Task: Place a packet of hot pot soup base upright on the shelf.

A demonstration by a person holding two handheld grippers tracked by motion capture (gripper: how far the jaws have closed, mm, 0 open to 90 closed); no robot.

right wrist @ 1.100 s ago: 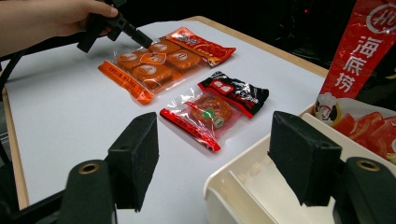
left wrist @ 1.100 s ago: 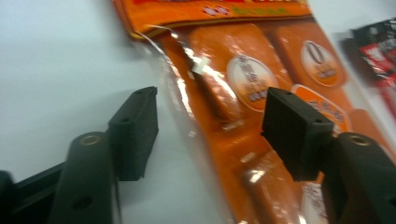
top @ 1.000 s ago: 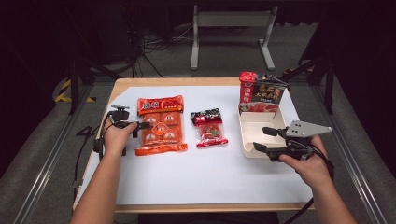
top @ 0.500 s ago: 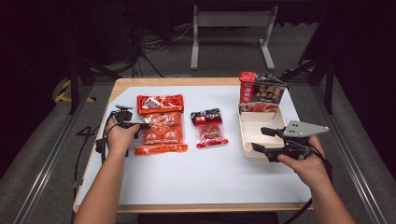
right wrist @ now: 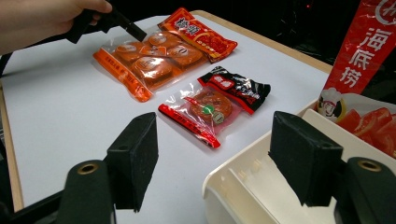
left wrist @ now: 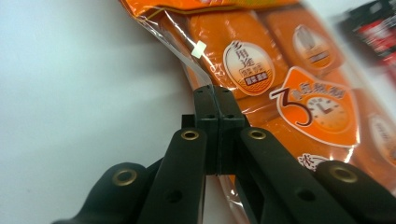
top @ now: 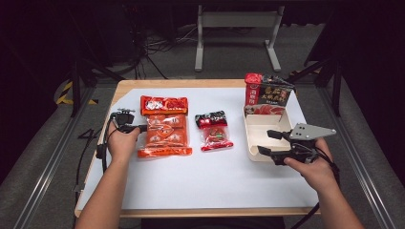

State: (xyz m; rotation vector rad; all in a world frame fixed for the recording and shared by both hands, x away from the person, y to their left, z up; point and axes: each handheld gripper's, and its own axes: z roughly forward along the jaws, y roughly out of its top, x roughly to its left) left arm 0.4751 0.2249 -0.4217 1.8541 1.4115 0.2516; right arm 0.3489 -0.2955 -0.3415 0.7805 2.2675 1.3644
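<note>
An orange snack packet (top: 164,129) lies flat on the white table (top: 191,186), toward its left side — a clear-edged wrapper showing rows of orange-wrapped pieces, with a red-printed header strip at its far end and an orange sealed strip at its near end. In the left gripper view the wrapper (left wrist: 280,93) is glossy, printed with a clock-face badge and round white labels. The left gripper (top: 138,128) sits at the packet's left edge, its jaws pressed together on the clear plastic margin (left wrist: 212,93) of the orange snack packet. Just to the right of the packet lies a smaller red-and-black packet (top: 215,131) with a round item visible through its clear window.

At the right of the table stands a cream tray (top: 258,129), with a tall red-and-dark pouch (top: 267,95) upright against its far end. The right gripper (top: 268,143) hovers over the tray's near-left corner, jaws spread wide apart and empty; in the right gripper view the tray's rim (right wrist: 243,177) runs between the two black pads (right wrist: 135,158).

Compared with half a second earlier, the left hand (top: 122,143) has shifted slightly toward the packet's near-left side — the packet itself lies where it did, and the right gripper holds its place over the tray.
</note>
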